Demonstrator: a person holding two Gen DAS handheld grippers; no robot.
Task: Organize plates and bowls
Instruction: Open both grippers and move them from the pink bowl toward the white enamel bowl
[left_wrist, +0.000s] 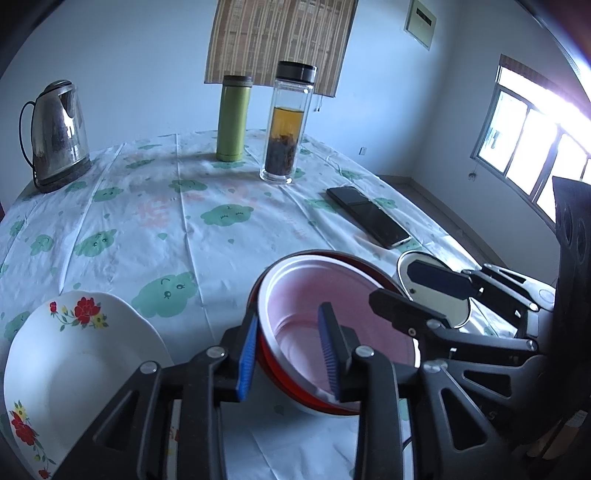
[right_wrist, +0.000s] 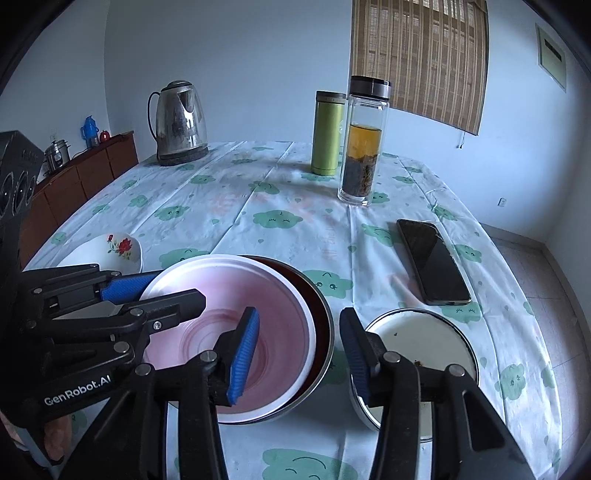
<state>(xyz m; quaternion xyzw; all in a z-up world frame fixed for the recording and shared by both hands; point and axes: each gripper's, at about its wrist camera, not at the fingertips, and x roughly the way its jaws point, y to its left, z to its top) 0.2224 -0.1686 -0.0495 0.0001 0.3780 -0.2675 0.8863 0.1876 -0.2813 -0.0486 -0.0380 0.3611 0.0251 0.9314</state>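
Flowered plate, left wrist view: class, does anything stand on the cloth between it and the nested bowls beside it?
Nothing visible does. Between the flowered plate and the pink bowl, nested in the red bowl, lies only bare tablecloth; the left gripper straddles the bowls' near rim above it.

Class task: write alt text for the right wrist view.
A pink plastic bowl nested in a red metal-rimmed bowl sits between two black hand-held grippers with blue pads; the right hand-held gripper straddles its rim, jaws open. A round metal plate lies beside it.
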